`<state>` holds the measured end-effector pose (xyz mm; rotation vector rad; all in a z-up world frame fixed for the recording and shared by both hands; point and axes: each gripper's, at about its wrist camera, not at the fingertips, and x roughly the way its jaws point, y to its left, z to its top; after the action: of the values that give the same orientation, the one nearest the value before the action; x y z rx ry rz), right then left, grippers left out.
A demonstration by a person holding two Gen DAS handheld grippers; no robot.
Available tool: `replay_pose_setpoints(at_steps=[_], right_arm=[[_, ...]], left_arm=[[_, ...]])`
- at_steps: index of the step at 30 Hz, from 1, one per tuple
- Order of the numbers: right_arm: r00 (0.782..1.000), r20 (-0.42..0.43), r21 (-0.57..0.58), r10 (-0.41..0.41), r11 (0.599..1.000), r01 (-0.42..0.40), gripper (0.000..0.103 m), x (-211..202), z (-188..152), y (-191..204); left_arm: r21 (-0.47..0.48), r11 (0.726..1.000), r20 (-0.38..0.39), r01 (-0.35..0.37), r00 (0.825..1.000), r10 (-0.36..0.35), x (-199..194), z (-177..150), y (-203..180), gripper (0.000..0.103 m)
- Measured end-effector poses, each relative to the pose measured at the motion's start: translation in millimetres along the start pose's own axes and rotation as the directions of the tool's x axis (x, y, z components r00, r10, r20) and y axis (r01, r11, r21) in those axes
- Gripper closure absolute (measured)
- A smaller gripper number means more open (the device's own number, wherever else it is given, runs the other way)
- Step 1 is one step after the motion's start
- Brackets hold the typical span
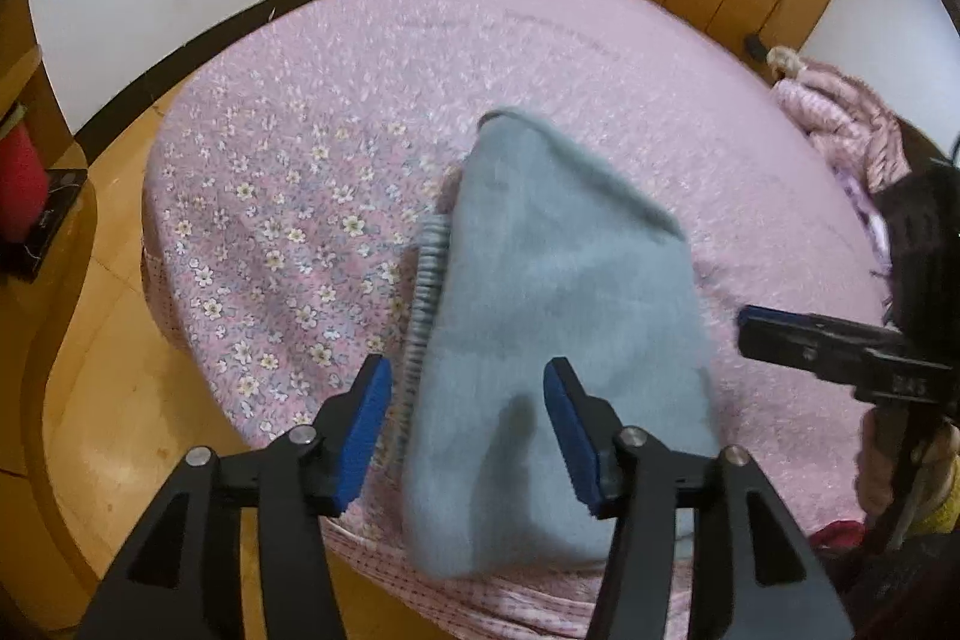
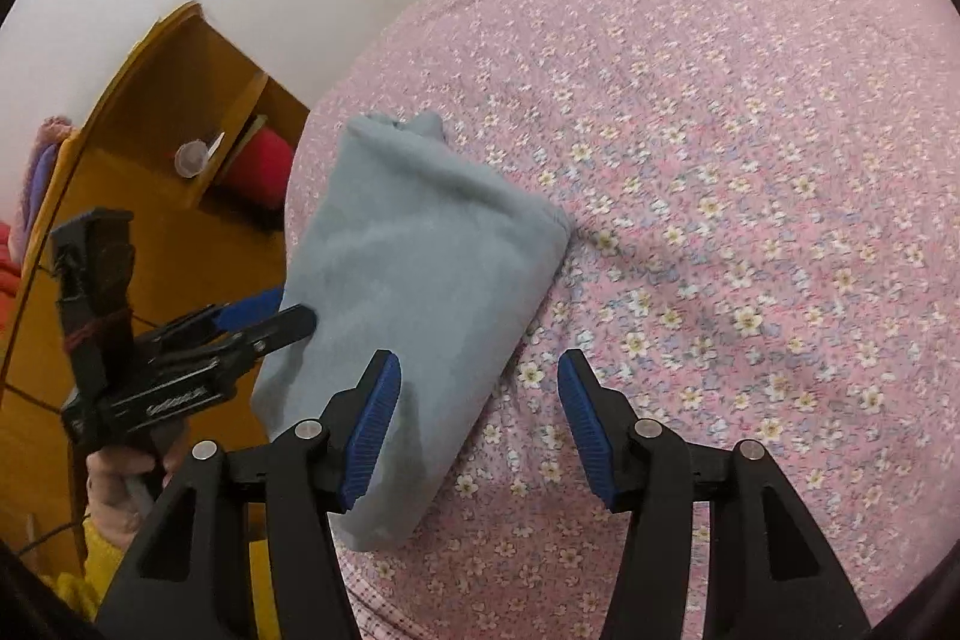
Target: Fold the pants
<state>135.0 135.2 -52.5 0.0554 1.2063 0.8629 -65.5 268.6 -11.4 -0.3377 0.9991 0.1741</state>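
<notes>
Left wrist view: the left gripper [image 1: 465,430] hangs released above grey pants [image 1: 558,316], folded compact near the bed [image 1: 288,111] edge. Right wrist view: the right gripper [image 2: 480,427] is likewise released, holding nothing; folding looks nearly finished.

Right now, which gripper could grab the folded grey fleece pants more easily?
Probably the left gripper: the folded grey fleece pants lie right between its open fingers. The right gripper hangs mostly over the pink flowered bedsheet.
</notes>
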Motion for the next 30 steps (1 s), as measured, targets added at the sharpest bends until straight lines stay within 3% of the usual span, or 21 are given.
replay_pose_setpoints(at_steps=[9,18,23,26,28,30], right_arm=[[0.998,-0.069,-0.026,-0.009,1.0,0.007,0.047,34.9,1.3,11.9],[0.997,-0.042,0.027,0.058,0.998,-0.057,0.044,51.8,6.6,9.7],[0.996,0.009,0.009,0.088,0.996,-0.088,0.069,30.3,1.3,1.2],[0.993,0.033,-0.021,0.111,0.994,-0.11,0.075,16.7,0.7,5.4],[0.993,0.043,-0.057,0.109,0.993,-0.107,0.077,7.1,-1.3,10.8],[0.992,0.049,-0.084,0.113,0.991,-0.109,0.078,-1.1,-2.3,15.0]], left_arm=[[-0.018,0.998,-0.04,0.053,0.998,-0.054,30.0,8.9,11.1,0.04],[0.002,0.991,-0.039,0.137,0.99,-0.137,49.3,21.0,6.5,0.038],[-0.052,0.98,-0.03,0.192,0.981,-0.193,54.8,20.7,13.7,0.037],[-0.05,0.983,-0.007,0.178,0.984,-0.178,48.7,18.6,14.2,0.048],[-0.037,0.985,0.011,0.167,0.986,-0.167,40.2,15.4,13.3,0.061],[-0.045,0.98,0.029,0.196,0.98,-0.195,29.7,14.2,11.8,0.082]])
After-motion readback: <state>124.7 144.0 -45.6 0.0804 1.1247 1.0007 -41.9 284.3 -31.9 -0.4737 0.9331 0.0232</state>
